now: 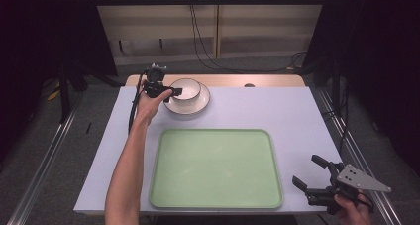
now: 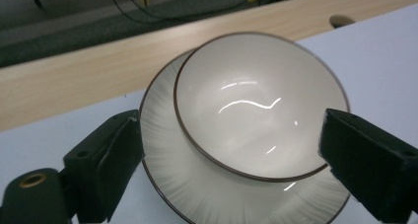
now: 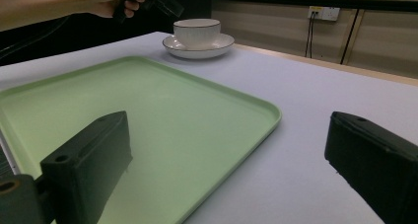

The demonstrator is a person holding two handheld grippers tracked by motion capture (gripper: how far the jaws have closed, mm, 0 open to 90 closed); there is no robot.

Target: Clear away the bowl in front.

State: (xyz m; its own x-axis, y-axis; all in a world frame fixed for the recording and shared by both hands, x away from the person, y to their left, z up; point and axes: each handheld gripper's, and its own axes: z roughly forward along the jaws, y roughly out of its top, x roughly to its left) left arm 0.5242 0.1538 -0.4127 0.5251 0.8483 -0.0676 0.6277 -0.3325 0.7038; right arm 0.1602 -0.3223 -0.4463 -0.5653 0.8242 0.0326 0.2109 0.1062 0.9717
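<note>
**Wide jaws line up on the bowl at the far edge**

Black jaws of the left gripper (image 2: 226, 160) stand wide apart, one on each side of the white bowl (image 2: 261, 105), apparently not touching it, though the angle leaves some doubt. That bowl sits in its saucer (image 1: 187, 106) near the tabletop's far edge, left of centre. Between it and the person lies an empty green tray (image 1: 215, 168), likely its destination. By the near right corner, the right gripper (image 1: 309, 173) hangs open, clear of the work.

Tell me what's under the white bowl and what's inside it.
The bowl sits on a white ribbed saucer with a dark rim. Its inside looks empty, just light glints. The saucer's middle is covered by the bowl. The left tongs straddle them, open.
</note>
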